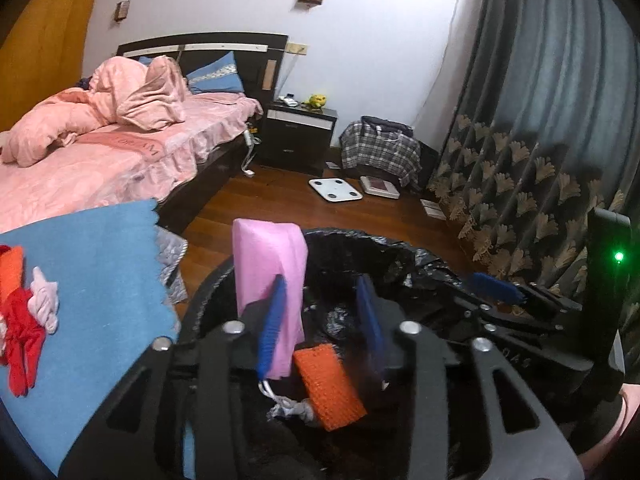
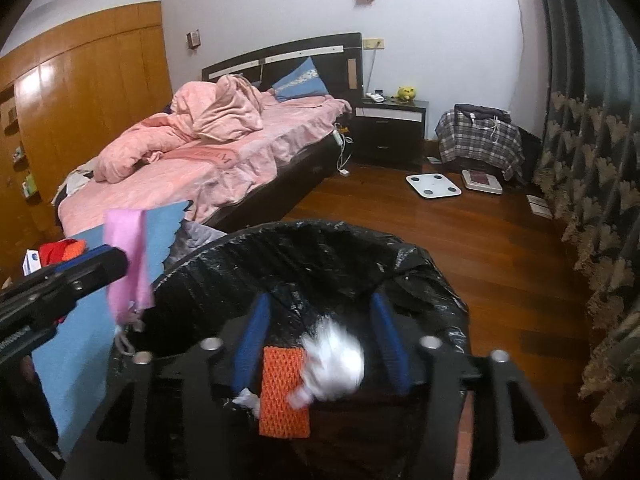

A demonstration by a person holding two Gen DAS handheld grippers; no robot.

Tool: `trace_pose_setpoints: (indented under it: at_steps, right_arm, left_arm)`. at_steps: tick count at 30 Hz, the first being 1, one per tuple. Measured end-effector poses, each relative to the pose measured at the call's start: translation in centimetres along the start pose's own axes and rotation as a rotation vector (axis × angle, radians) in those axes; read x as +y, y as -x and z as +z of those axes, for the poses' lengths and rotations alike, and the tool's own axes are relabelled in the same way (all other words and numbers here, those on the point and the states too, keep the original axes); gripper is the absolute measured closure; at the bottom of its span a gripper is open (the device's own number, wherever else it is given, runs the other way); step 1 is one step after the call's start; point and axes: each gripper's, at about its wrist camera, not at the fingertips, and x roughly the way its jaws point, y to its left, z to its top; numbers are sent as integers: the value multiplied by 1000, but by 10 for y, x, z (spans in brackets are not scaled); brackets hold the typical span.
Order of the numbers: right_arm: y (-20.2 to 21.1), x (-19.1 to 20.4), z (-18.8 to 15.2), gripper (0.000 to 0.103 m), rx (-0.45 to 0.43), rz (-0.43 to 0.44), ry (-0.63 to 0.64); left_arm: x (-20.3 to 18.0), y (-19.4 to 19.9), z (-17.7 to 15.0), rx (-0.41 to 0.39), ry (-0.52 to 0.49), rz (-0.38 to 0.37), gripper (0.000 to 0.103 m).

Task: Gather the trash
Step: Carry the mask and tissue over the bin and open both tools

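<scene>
The round bin lined with a crinkled black plastic bag (image 2: 320, 248) sits near, below both tools; the soft pink cloth (image 1: 272, 280) hangs limp over its left rim, against the open left tool (image 1: 324, 320) — light, floppy, best pinched at a fold; the orange mesh sponge (image 2: 284, 392) lies inside; a blurred white crumpled wad (image 2: 336, 364) sits between the open right tool's (image 2: 320, 344) fingers — weightless, compressible.

Dim indoor light, fisheye-warped edges
</scene>
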Motion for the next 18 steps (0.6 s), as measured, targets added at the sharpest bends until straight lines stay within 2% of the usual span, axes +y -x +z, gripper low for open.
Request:
trace_pose_setpoints:
  at_steps: [1, 3, 4, 8, 18]
  right_arm:
    - [0, 2, -1, 23, -3, -6, 1]
    - [-1, 6, -1, 13, -10, -12, 5]
    - [-1, 9, -1, 11, -13, -14, 10]
    - [-2, 16, 1, 11, -14, -3, 17]
    - [2, 13, 4, 11, -20, -1, 6]
  left_arm:
    - [4, 3, 0, -5, 6, 10, 52]
    - [16, 9, -2, -12, 30, 14, 41]
    - [22, 11, -3, -5, 49, -5, 38]
    - [34, 9, -8, 20, 84, -12, 39]
    - [32, 12, -11, 30, 58, -3, 39]
